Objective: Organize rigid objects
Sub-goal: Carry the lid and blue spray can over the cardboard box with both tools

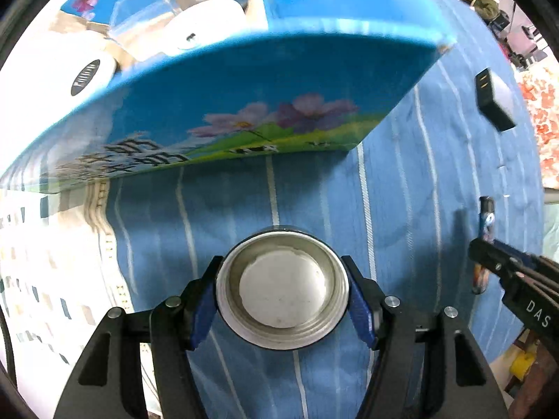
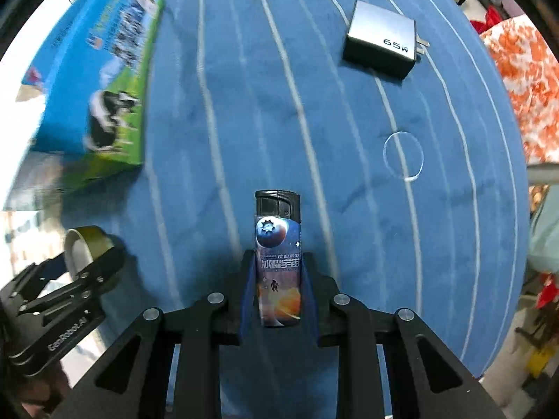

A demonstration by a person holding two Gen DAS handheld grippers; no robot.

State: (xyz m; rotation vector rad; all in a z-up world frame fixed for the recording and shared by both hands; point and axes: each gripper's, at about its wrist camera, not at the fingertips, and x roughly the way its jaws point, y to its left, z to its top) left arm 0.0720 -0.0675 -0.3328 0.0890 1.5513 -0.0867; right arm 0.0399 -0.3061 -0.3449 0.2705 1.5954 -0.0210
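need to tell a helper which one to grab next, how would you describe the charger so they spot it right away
On the blue striped cloth, look to the far side, away from the milk carton. The charger lies flat there alone: a grey-and-black block marked 65W, with metal prongs.

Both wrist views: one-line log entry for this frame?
left gripper: shut on metal lid | right gripper: shut on lighter | charger: on blue cloth | box: ahead of lid
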